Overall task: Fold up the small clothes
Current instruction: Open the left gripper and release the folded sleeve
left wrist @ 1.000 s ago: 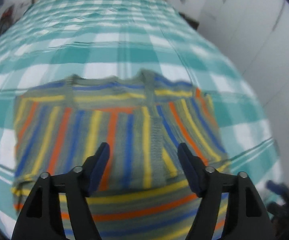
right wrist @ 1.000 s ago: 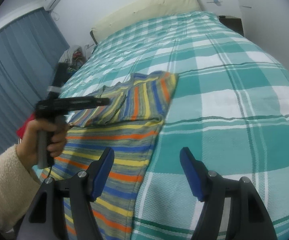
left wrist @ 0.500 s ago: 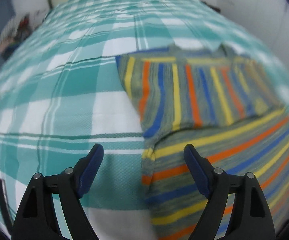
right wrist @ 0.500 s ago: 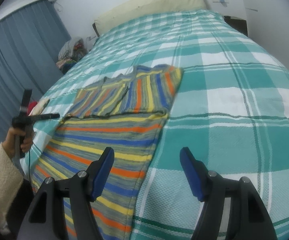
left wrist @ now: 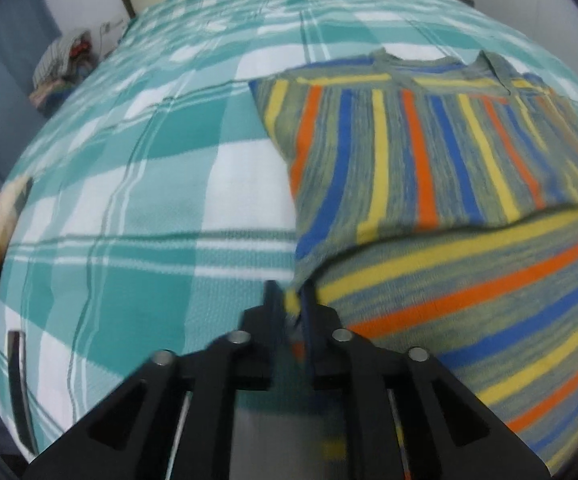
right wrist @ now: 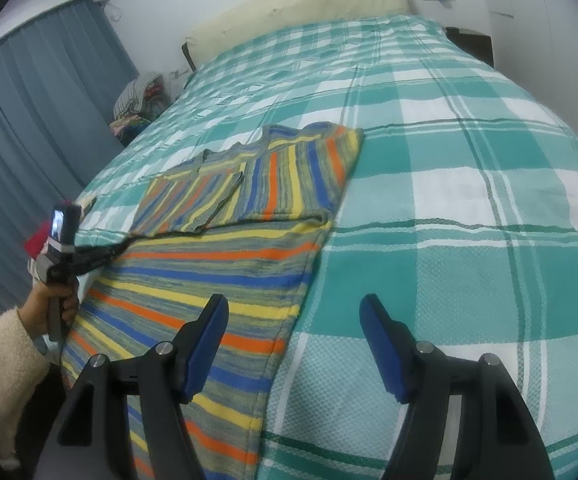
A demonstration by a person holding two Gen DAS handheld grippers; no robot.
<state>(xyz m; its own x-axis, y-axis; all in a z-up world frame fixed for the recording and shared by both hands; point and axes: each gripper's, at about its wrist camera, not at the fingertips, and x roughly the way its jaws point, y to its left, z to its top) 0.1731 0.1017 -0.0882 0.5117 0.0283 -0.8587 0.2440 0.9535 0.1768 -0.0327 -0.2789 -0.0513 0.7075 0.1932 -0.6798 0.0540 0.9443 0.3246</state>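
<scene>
Left hand-held gripper shifted, closing on sweater edge, blurred

Both wrist views angled down, sharing striped sweater (left nearer) — bed

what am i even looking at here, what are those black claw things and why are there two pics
There is no robot here. A person holds a hand tool in each hand, each with two pinching fingers and a wide-angle camera that looks along them, so there is one picture per tool.

One picture looks along the left gripper. Its jaws are closing on the near left edge of a striped sweater, with a fold of the fabric between them.

The other looks along the right gripper. It is open, holds nothing, and hangs over the near right edge of the sweater. In that picture you also see the person's left hand gripping the other tool by its handle.

The sweater lies on a bed with a green checked cover, its sleeves already folded in over the chest.
</scene>
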